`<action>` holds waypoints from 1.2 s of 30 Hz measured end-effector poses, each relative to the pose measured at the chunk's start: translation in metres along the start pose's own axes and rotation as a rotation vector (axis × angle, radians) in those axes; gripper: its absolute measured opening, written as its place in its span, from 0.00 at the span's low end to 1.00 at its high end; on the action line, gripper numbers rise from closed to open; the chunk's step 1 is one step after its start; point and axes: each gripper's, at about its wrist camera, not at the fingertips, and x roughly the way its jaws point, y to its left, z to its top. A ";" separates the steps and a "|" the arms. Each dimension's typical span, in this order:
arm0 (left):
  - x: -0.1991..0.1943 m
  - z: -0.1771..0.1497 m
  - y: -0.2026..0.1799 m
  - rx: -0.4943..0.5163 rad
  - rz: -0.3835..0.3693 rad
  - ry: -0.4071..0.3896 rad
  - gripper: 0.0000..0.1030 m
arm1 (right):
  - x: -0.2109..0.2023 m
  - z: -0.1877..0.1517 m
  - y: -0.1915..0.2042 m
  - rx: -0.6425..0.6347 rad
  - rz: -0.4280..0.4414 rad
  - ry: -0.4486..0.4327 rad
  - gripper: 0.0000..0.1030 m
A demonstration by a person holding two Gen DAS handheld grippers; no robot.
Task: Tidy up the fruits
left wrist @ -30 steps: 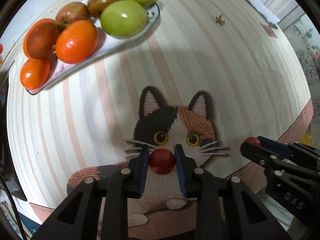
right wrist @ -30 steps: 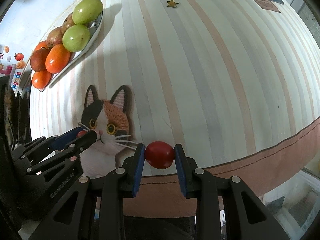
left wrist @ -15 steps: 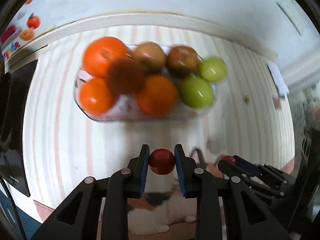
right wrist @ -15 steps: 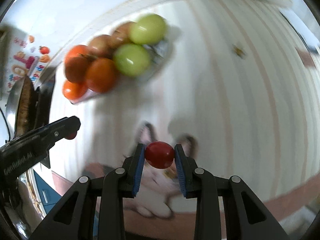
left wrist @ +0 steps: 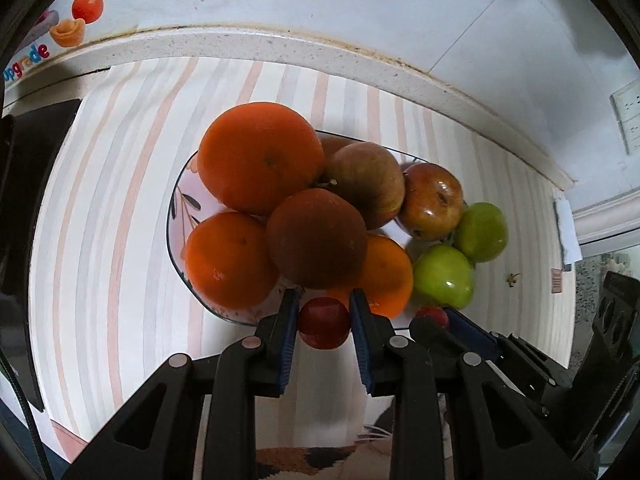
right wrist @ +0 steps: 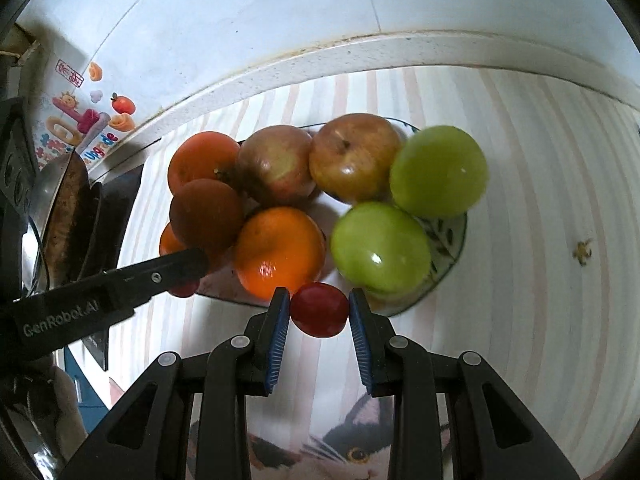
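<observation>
My left gripper point(left wrist: 323, 320) is shut on a small red fruit point(left wrist: 323, 323) and hangs just above the near rim of the fruit plate point(left wrist: 180, 200). My right gripper point(right wrist: 319, 312) is shut on a second small red fruit point(right wrist: 319, 310) at the plate's point(right wrist: 452, 248) near edge. The plate is heaped with oranges point(left wrist: 260, 156), a dark brownish fruit point(left wrist: 316, 238), red-brown apples point(left wrist: 432, 200) and two green apples point(left wrist: 442, 276). In the left wrist view the right gripper point(left wrist: 440, 318) shows to the right; in the right wrist view the left gripper point(right wrist: 184, 276) shows to the left.
The plate rests on a striped mat point(left wrist: 120, 208) with a cat picture point(right wrist: 352, 452) near me. A stone ledge and white wall point(left wrist: 360, 8) close the far side. A dark pan and stove point(right wrist: 68, 208) stand at the left. A small yellow scrap point(right wrist: 582, 252) lies at the right.
Both grippers, each still holding its red fruit, have travelled from over the cat picture across the mat to the plate's near rim. The plate now fills the middle of both views.
</observation>
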 end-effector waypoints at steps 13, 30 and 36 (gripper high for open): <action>-0.027 -0.007 0.004 -0.002 0.087 -0.061 0.78 | -0.020 -0.006 -0.001 0.083 0.010 -0.050 0.92; -0.091 -0.075 0.008 -0.018 0.244 -0.151 0.78 | -0.093 -0.028 -0.006 0.061 -0.176 -0.081 0.95; -0.130 -0.100 -0.006 -0.007 0.239 -0.227 0.78 | -0.132 -0.046 0.009 0.019 -0.198 -0.136 0.96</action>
